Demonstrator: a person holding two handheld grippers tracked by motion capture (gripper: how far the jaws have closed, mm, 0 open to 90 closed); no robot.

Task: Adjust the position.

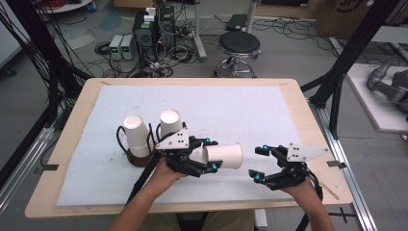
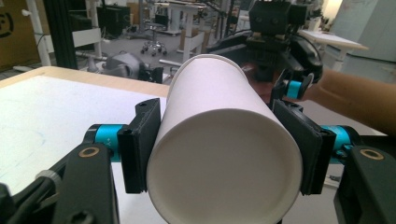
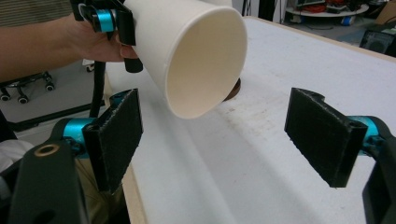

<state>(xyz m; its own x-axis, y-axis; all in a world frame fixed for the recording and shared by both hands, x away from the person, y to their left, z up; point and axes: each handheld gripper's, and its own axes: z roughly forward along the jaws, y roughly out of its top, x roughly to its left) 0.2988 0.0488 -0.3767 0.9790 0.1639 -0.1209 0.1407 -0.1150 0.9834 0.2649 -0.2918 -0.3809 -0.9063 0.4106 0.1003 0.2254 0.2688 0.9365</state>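
Sideways above the white mat [image 1: 240,110], the paper cup [image 1: 223,156] sits clamped in the left gripper [image 1: 210,154]; the right gripper [image 1: 259,163] gapes wide, empty.

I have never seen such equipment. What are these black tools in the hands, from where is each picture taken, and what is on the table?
A person sits at a table covered by a white mat and holds a hand-operated gripper in each hand. The high view looks down from above the person; each of the other two pictures comes from a camera riding on one gripper, looking along its two black jaws.

The left gripper is shut on a white paper cup, held on its side with the mouth toward the right gripper. That one is open and holds nothing; the cup's mouth is just ahead of its jaws.

On the mat's left side stand two more paper cups, upside down, on a dark holder.
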